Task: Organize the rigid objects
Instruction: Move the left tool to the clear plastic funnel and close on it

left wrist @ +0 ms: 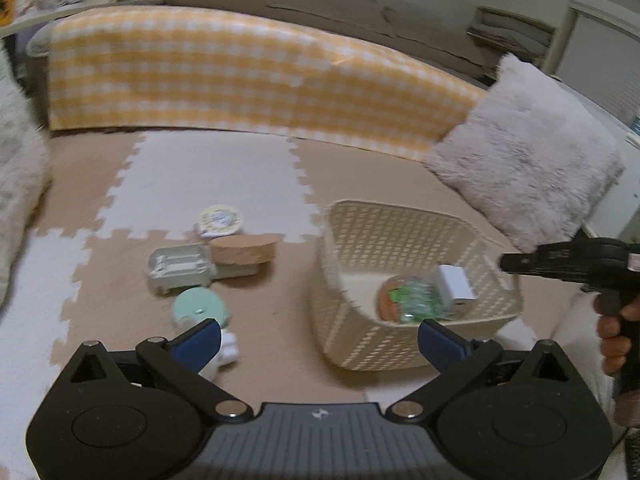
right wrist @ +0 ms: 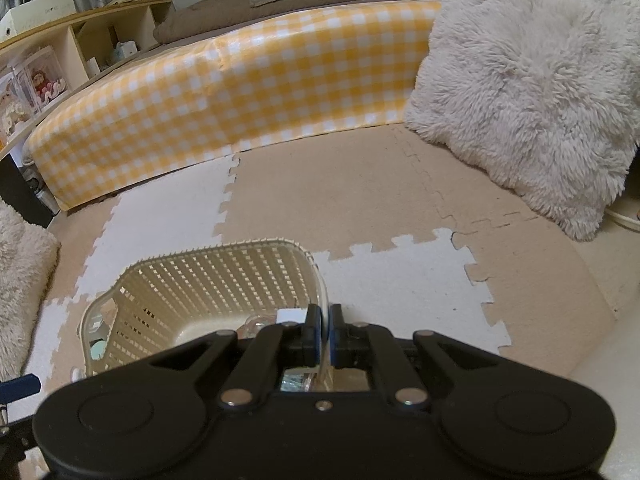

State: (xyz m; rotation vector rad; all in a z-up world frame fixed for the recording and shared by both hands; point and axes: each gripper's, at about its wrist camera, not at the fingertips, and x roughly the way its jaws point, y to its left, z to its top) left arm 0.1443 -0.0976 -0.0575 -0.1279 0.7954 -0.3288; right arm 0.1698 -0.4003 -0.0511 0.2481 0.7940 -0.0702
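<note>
The left gripper (left wrist: 320, 336) is hanging wide open with nothing in it above the floor, while the right gripper (right wrist: 325, 334) is pinching the basket (right wrist: 200, 276) rim tight.

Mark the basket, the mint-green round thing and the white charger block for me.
basket (left wrist: 404, 236), left wrist view, inner far wall.
mint-green round thing (left wrist: 198, 306), left wrist view, top face.
white charger block (left wrist: 454, 284), left wrist view, front face, inside the basket.

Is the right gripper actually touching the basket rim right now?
Touching. The right wrist view shows the right gripper with its jaws closed on the cream basket, the rim running between the blue pads.
</note>
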